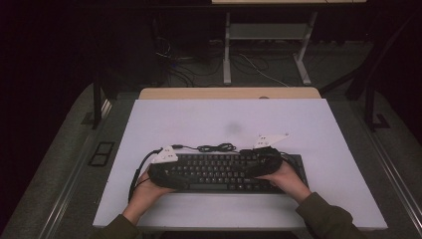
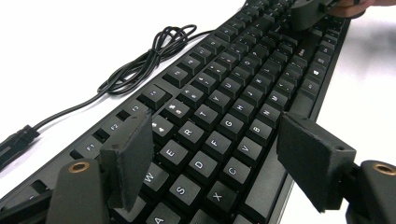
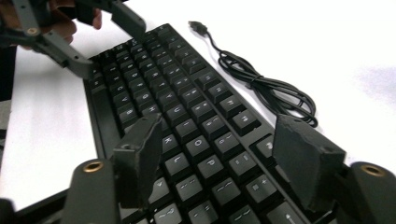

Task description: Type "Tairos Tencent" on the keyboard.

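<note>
- The keyboard (image 1: pixel 226 172) lay flat on the white surface (image 1: pixel 199 124), near my edge of it, its long side running left to right in front of me.
- I judged it a stiff, rigid slab, fairly heavy for its thickness, and unlikely to bend if lifted from both ends at once.
- The keycaps looked smooth and loose enough to rock or pop off, so I thought the keys a poor place to pinch; the plain frame along the front and back edges seemed the safer hold.
- Its cable (image 1: pixel 216 147) lay in a loose bundle just behind the keyboard, with the plug (image 3: pixel 198 25) free on the surface; I judged it would trail and drag if the board were moved.
- My left claw (image 2: pixel 215 158) stood wide, one jaw over the function-key row and the other off the front edge, spanning the board's left end without closing on it.
- My right claw (image 3: pixel 224 158) was likewise spread wide, straddling the right end, its jaws above the keys; whether they touched the frame I could not tell.
- From the high view, my left hand (image 1: pixel 144 191) and right hand (image 1: pixel 288 181) sat at opposite ends, which I judged a balanced hold for a long thing.
</note>
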`<control>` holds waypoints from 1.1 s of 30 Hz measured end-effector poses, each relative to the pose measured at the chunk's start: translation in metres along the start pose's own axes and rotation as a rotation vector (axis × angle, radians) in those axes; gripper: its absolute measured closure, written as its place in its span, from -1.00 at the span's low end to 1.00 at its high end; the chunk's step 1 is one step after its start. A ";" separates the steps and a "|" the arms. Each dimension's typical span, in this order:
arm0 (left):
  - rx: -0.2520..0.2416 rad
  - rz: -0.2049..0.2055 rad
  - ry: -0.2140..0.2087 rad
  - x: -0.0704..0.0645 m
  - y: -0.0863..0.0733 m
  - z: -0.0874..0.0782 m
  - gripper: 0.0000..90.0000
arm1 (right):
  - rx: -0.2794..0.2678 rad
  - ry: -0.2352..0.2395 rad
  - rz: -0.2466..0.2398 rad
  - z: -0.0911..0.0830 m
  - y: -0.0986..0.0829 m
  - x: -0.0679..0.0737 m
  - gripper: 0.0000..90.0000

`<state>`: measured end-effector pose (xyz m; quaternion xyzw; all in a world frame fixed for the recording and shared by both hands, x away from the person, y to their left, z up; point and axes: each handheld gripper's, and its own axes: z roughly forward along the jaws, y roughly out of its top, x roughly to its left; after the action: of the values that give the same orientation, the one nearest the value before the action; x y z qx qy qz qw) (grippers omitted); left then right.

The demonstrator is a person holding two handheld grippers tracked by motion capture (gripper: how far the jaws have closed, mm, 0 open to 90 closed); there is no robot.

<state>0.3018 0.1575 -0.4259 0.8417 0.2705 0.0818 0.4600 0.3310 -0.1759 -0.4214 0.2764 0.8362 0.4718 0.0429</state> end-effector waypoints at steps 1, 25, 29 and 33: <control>-0.001 -0.004 0.003 0.000 0.000 0.000 -0.42 | 0.001 0.001 -0.005 -0.001 -0.001 0.001 -0.21; -0.026 -0.016 0.025 0.007 0.003 0.004 -0.42 | 0.078 0.051 -0.060 -0.031 -0.027 0.006 0.97; -0.026 -0.015 0.024 0.008 0.003 0.007 -0.42 | 0.092 0.049 -0.055 -0.034 -0.031 0.004 0.97; -0.030 -0.007 0.022 0.008 0.004 0.008 -0.42 | 0.105 0.046 -0.059 -0.034 -0.034 0.004 0.97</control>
<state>0.3130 0.1542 -0.4273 0.8329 0.2772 0.0934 0.4698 0.3023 -0.2135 -0.4294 0.2425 0.8684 0.4320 0.0230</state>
